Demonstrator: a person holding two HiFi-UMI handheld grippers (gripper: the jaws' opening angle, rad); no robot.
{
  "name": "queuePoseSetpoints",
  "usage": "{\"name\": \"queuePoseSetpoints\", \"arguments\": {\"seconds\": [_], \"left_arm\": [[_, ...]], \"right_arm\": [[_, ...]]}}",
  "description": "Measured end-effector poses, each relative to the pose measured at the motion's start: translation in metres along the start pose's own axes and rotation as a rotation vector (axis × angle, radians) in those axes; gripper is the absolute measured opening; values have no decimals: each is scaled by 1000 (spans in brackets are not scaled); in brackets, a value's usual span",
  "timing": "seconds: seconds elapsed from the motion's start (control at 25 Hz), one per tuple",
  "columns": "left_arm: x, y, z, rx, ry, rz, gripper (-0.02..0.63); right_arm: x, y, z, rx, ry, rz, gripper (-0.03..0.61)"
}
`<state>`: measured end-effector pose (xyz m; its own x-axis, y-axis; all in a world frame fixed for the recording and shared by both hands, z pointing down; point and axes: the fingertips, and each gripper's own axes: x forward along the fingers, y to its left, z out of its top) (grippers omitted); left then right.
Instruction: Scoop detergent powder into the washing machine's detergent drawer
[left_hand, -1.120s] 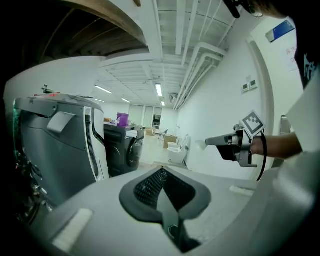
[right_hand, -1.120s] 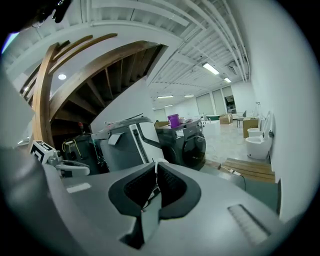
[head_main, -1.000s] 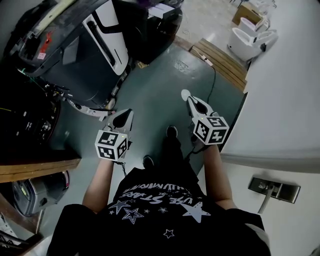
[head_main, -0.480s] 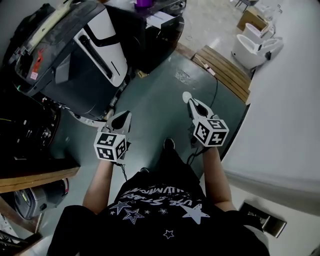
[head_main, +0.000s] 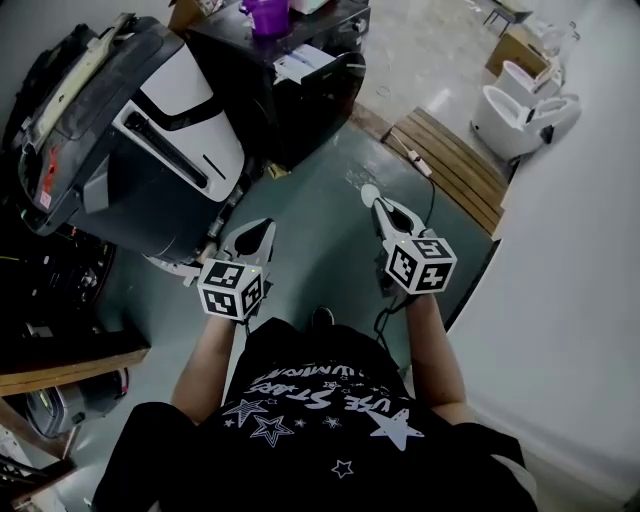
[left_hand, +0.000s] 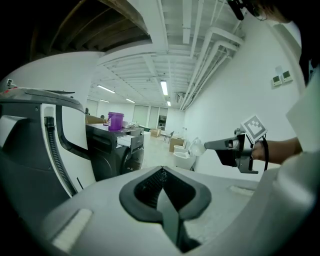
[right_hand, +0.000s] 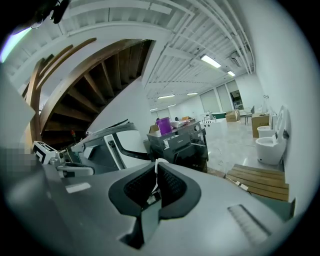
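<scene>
A black washing machine (head_main: 295, 85) stands ahead, its white detergent drawer (head_main: 300, 66) pulled out and a purple container (head_main: 268, 14) on top. The machine (left_hand: 116, 159) and container (left_hand: 116, 121) show in the left gripper view, and likewise the machine (right_hand: 184, 145) and container (right_hand: 164, 125) in the right gripper view. My right gripper (head_main: 383, 207) is shut on the handle of a white scoop (head_main: 369, 190), seen edge-on as a thin white scoop handle (right_hand: 154, 172) between its jaws. My left gripper (head_main: 250, 232) is shut and holds nothing. Both are held at waist height, well short of the machine.
A big grey-and-white appliance (head_main: 150, 130) lies tilted at the left. A wooden pallet (head_main: 450, 150) and white toilets (head_main: 515, 105) sit ahead on the right, along a white wall (head_main: 580, 250). A cable (head_main: 425, 185) runs over the green floor.
The person has stepped forward; the washing machine and purple container have come further into view. Both grippers keep their pose, the right still holding the scoop.
</scene>
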<state>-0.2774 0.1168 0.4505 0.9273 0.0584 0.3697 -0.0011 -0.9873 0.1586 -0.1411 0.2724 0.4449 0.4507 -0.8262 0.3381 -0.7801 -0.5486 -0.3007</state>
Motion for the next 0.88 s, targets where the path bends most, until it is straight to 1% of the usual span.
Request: {"name": "queuePoseSetpoints", "arguments": {"seconds": [0.2,0.44,0.68,0.76,0.88], "left_arm": [[25,4,1,-5,26,18,0],[60,29,14,-10,19,31,0],[129,77,35,-44,4,35,0],[156,96,49,-54,-8,35,0],[196,130,78,-44,-22,42,0]], "right_arm": [[23,-18,13,-6,-2,38,35],[58,-36,22,27,12,53,35],[116,-64,49,-1,20,39,35],[142,-75,64,-11,27,37,35],[187,-92,92,-23,40,43,35]]}}
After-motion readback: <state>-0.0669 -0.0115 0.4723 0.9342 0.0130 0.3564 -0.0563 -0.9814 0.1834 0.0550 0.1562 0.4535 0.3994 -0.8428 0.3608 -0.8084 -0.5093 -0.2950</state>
